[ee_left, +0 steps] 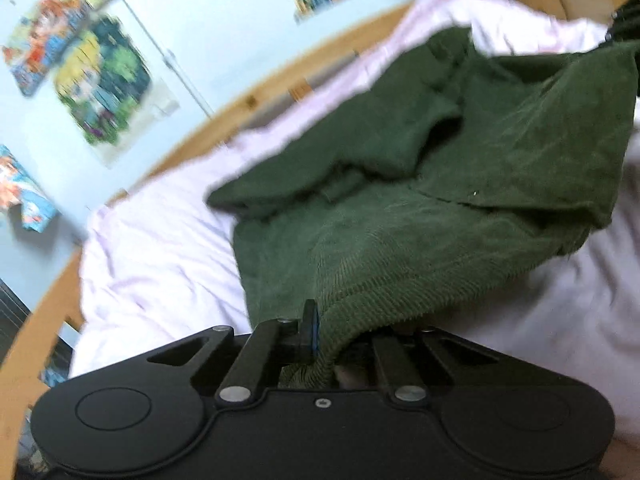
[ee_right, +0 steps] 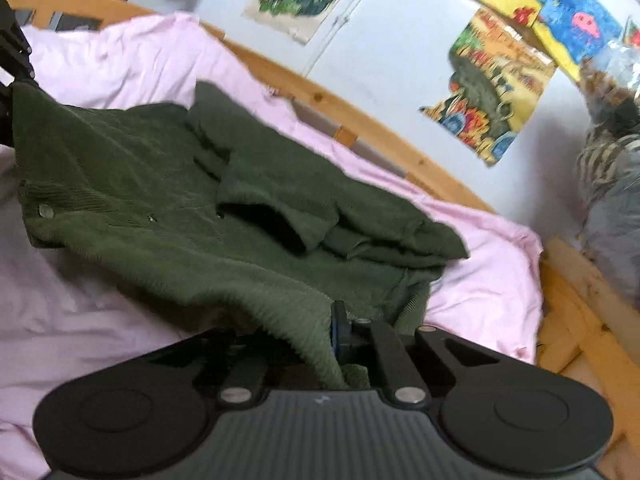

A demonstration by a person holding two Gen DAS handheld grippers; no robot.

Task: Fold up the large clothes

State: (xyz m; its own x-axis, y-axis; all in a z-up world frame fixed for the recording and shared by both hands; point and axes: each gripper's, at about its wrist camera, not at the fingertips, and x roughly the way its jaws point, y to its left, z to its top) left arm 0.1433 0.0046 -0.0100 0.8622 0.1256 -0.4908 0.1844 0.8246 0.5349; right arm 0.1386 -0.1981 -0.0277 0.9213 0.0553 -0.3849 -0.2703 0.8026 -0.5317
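**A:** Where's the garment?

**B:** Dark green knit cardigan (ee_left: 400,208), spread over the pink sheet (ee_left: 160,248) on the bed. One sleeve is folded in across the body. The ribbed hem runs toward me on both sides.

**A:** Your left gripper?

**B:** My left gripper (ee_left: 320,336) is clamped on the ribbed hem. One black finger (ee_left: 309,330) with a blue pad presses against the knit; the other finger is hidden under the cloth. The fabric bunches up and drops between the linkage arms.

**A:** And the right?

**B:** The same. My right gripper (ee_right: 334,336) is closed on the hem at the other corner. The blue-padded finger (ee_right: 339,332) sits against the fabric, its partner covered by the knit. In the right wrist view the cardigan (ee_right: 168,208) shows a button near its far left edge, and that far corner is lifted off the sheet (ee_right: 100,320), next to black hardware at the frame edge.

**A:** Surroundings?

**B:** Wooden bed frame (ee_right: 360,120) curves behind the sheet. The pale wall beyond carries colourful children's drawings (ee_right: 492,92). Both views are a little blurred.
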